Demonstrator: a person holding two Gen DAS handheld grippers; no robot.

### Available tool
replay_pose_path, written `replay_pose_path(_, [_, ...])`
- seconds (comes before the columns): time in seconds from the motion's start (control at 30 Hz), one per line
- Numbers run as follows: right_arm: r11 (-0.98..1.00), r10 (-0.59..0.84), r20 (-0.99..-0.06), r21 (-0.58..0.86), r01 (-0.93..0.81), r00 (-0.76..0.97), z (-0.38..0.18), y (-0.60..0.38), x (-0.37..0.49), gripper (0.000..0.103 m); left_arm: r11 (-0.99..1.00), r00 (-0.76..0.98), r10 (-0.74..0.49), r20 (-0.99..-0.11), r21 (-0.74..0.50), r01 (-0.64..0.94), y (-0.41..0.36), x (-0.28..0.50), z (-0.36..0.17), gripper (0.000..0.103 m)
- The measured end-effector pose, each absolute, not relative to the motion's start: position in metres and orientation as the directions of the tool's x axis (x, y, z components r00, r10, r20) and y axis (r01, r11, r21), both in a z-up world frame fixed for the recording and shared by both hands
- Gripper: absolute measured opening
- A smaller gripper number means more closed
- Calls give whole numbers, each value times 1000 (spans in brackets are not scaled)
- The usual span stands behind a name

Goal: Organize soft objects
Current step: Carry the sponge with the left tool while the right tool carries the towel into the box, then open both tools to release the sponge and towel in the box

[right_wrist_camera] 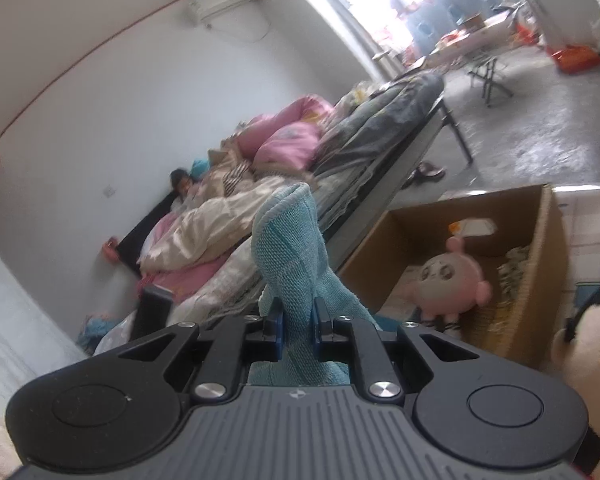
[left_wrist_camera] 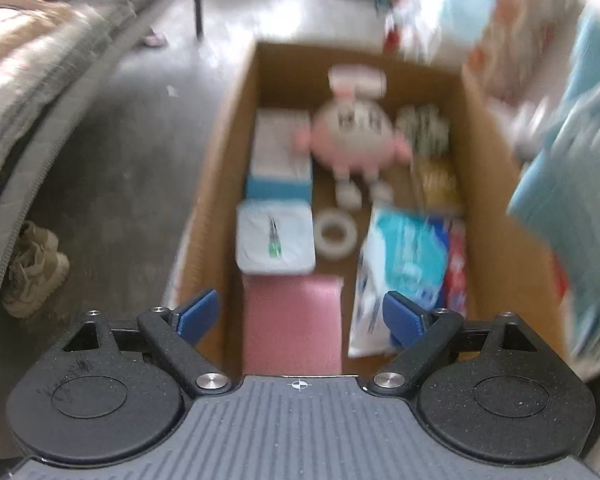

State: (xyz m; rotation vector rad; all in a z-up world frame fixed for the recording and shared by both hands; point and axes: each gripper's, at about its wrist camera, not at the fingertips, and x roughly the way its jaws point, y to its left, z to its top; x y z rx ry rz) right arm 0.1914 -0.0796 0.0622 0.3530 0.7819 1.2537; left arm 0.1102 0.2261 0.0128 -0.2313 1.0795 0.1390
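Right wrist view: right tool [right_wrist_camera: 296, 322] clamped on teal cloth [right_wrist_camera: 290, 248], held up beside the cardboard box [right_wrist_camera: 540, 264]. Left tool [left_wrist_camera: 300, 318] gaping, empty, over the box's pink plush [left_wrist_camera: 354, 138]. Step: cloth mid-carry. Next, likely: lower it into a free gap, then release.

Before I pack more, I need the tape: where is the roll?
In the left wrist view, the tape roll lies in the cardboard box, between the white pack and blue-white bag.
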Motion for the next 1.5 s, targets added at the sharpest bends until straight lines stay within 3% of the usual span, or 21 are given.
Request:
replay_pose_path(0.17, [275,911,-411,656,-703,-26,58,-41,199,14,921,679,-1,-734,-265,-286,245,57,40,92])
replay_pose_path(0.3, [359,810,-585,444,-821,38,53,4,183,14,891,753,47,-656,-313,-328,256,29,45,92])
replay_pose_path(0.5, [336,579,-815,223,-915,14,12,60,141,14,870,774,68,-630,-342,-355,273,16,37,92])
replay_pose_path(0.67, [360,408,-906,272,-892,-112,-26,80,140,14,858,787,62,-613,-370,-356,287,5,34,92])
replay_pose_path(0.93, [514,257,-912,409,-754,-319,-78,98,170,16,851,804,22,-594,-410,-327,288,2,28,92])
replay_pose_path(1.1, [554,237,-907,421,-718,-349,-92,99,169,20,851,808,0,-589,-424,-310,286,4,25,92])
replay_pose_path(1.17, [556,261,-899,439,-706,-353,-88,96,168,28,850,809,1,-588,-425,-310,286,5,25,92])
replay_pose_path(1.23, [557,308,-879,476,-680,-364,-79,89,170,58,849,811,-1,-585,-429,-308,286,5,25,93])
replay_pose_path(1.33, [540,407,-848,523,-660,-339,-58,76,171,73,846,818,-5,-575,-438,-303,283,4,25,95])
replay_pose_path(1.5, [512,573,-771,602,-612,-278,-28,33,169,76,854,827,10,-562,-426,-300,270,2,29,98])
